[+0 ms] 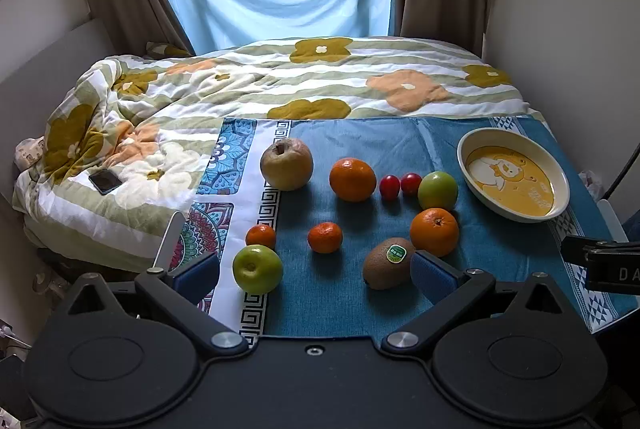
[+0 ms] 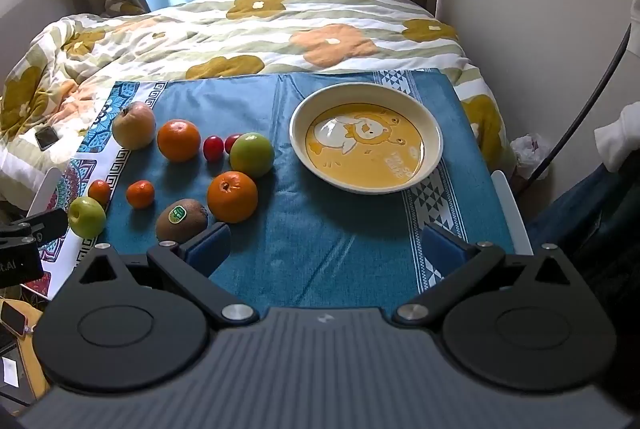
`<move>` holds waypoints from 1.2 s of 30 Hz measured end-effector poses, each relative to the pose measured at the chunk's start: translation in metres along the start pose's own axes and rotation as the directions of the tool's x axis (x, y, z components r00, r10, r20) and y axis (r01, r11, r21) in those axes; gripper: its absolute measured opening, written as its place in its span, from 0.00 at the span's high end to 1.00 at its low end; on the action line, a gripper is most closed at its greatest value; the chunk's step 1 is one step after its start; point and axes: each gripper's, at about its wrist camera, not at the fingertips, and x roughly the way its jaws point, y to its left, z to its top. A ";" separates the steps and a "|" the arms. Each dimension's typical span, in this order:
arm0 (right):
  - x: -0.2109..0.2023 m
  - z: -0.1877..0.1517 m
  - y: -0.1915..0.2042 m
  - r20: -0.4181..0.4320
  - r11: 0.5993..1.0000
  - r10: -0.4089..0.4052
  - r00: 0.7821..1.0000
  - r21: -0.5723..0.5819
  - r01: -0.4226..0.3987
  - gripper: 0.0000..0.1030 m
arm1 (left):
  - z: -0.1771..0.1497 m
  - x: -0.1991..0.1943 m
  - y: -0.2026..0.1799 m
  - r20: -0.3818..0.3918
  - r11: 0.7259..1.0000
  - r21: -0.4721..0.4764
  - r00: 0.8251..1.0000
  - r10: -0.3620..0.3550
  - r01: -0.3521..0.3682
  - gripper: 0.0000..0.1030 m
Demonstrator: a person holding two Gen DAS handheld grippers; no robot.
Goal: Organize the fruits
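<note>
Several fruits lie on a blue cloth [image 1: 500,261]: a brown pear-like apple [image 1: 286,164], two oranges [image 1: 353,179] [image 1: 434,231], two cherry tomatoes [image 1: 389,186], two green apples [image 1: 437,190] [image 1: 257,268], two mandarins [image 1: 325,237] [image 1: 261,236] and a kiwi [image 1: 387,263] with a green sticker. A cream bowl [image 1: 558,175] with a yellow cartoon bottom stands empty at the right; it also shows in the right wrist view [image 2: 434,133]. My left gripper [image 1: 316,279] is open above the near edge, its right finger beside the kiwi. My right gripper [image 2: 326,249] is open over bare cloth in front of the bowl.
The cloth covers a small table at the foot of a bed with a flowered quilt [image 1: 280,85]. A phone [image 1: 105,181] lies on the quilt at the left. Walls stand close on the right, curtains and a window behind.
</note>
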 end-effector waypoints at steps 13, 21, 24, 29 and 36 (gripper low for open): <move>0.000 -0.006 -0.003 -0.004 1.000 0.010 1.000 0.012 -0.010 0.00 | 0.000 -0.002 0.001 0.000 1.000 -0.002 1.000 0.001 -0.001 0.00; 0.000 -0.006 -0.003 -0.006 1.000 0.012 1.000 0.012 -0.012 0.00 | 0.000 -0.002 0.001 0.001 1.000 0.000 1.000 0.000 0.000 0.00; 0.001 -0.006 -0.004 -0.010 1.000 0.012 1.000 0.015 -0.012 0.00 | 0.000 -0.002 0.000 0.002 1.000 0.000 1.000 0.001 -0.001 0.00; 0.001 -0.006 -0.004 -0.010 1.000 0.012 1.000 0.014 -0.012 0.00 | 0.000 -0.002 0.001 0.001 1.000 -0.001 1.000 0.001 -0.001 0.00; 0.000 -0.007 -0.004 -0.009 1.000 0.012 1.000 0.016 -0.012 0.00 | 0.000 -0.003 0.000 0.001 1.000 0.000 1.000 0.001 -0.001 0.00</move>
